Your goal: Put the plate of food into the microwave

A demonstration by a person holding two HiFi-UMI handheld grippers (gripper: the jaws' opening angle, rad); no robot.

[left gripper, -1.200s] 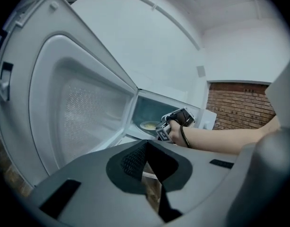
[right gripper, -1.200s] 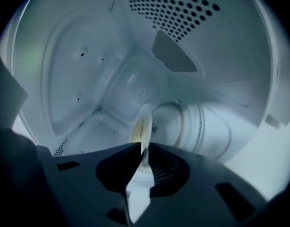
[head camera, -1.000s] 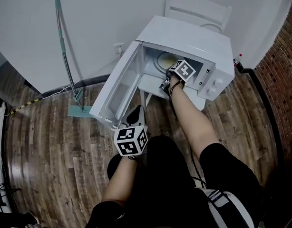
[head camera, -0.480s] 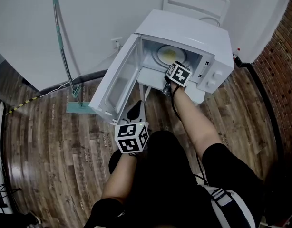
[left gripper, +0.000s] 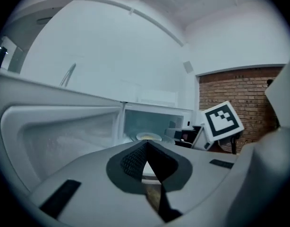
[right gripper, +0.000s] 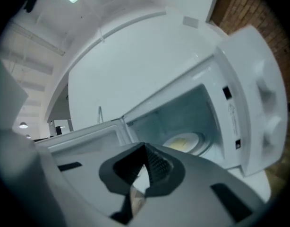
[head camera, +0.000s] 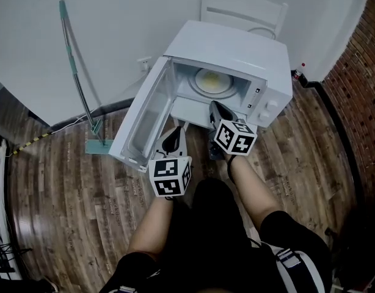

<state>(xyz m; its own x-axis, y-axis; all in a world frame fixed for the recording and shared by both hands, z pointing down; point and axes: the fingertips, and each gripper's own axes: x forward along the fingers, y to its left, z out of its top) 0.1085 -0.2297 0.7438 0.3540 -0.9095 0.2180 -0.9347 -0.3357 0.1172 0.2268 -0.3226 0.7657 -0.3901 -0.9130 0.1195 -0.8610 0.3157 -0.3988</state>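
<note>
**Plate set inside, door not yet shut**

Nearest the person, the left tool (head camera: 173,140) is held in front of the open door (head camera: 145,124), its jaws together with nothing between them. Just beyond, the right tool (head camera: 218,112) is seen outside the mouth of the microwave (head camera: 236,47), likewise closed and empty. Farther in, the plate of food (head camera: 213,81) is seated on the turntable. The placing is judged done; only the door appears left to be shut.

Black short-sleeved top (head camera: 212,224), white stripes (head camera: 285,258), marker cubes (head camera: 170,177)
</note>
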